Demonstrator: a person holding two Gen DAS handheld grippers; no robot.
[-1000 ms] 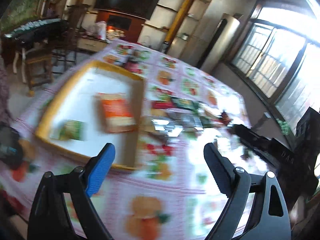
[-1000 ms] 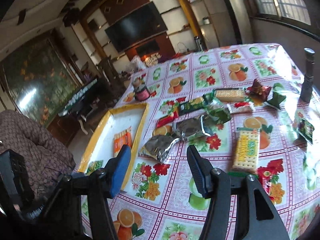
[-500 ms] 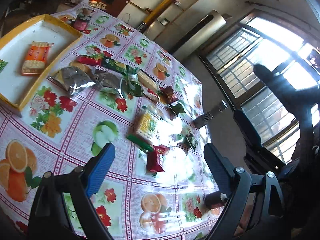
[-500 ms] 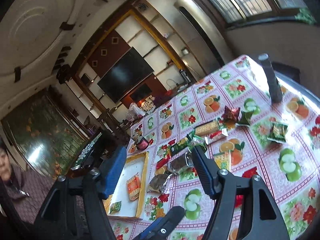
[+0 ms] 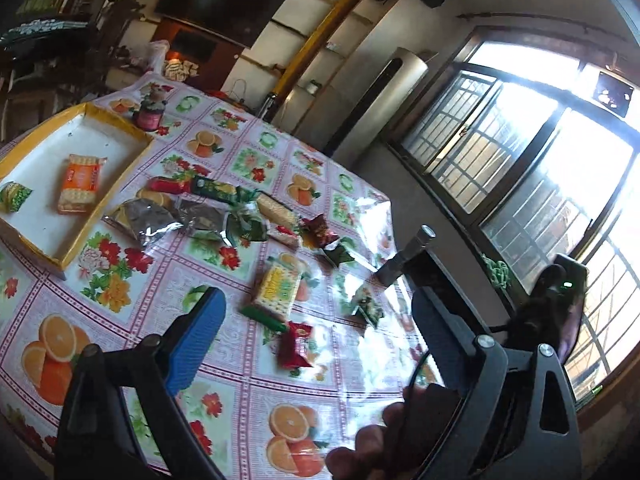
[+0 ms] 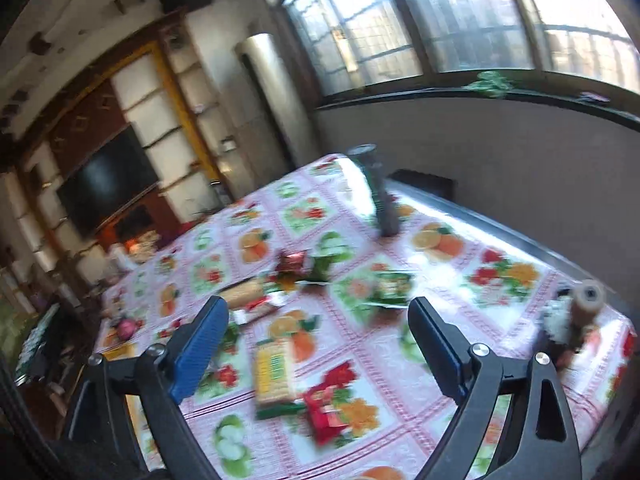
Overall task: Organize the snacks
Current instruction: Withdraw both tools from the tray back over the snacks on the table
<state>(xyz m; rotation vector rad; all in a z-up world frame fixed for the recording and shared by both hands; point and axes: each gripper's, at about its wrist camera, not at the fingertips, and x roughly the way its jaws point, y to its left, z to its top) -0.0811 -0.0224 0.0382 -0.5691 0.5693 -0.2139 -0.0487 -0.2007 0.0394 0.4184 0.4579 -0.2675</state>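
A yellow-rimmed white tray (image 5: 105, 208) at the left holds an orange cracker pack (image 5: 80, 182) and a small green packet (image 5: 15, 196). Several loose snacks lie on the fruit-print tablecloth: silver bags (image 5: 141, 220), a yellow cracker pack (image 5: 278, 288), a red packet (image 5: 295, 346), a green packet (image 5: 367, 309). My left gripper (image 5: 316, 340) is open and empty above the red packet. My right gripper (image 6: 316, 354) is open and empty above the yellow cracker pack (image 6: 274, 372) and red packet (image 6: 325, 410). The right wrist view is blurred.
A dark flashlight (image 5: 404, 256) stands near the table's right edge, also in the right wrist view (image 6: 378, 196). A small jar (image 5: 151, 114) stands beyond the tray. A small bottle (image 6: 586, 306) stands at the table's right corner. Windows lie beyond the table edge.
Both grippers have swung right, away from the tray, toward the loose snacks by the window side. Both stay open and empty.
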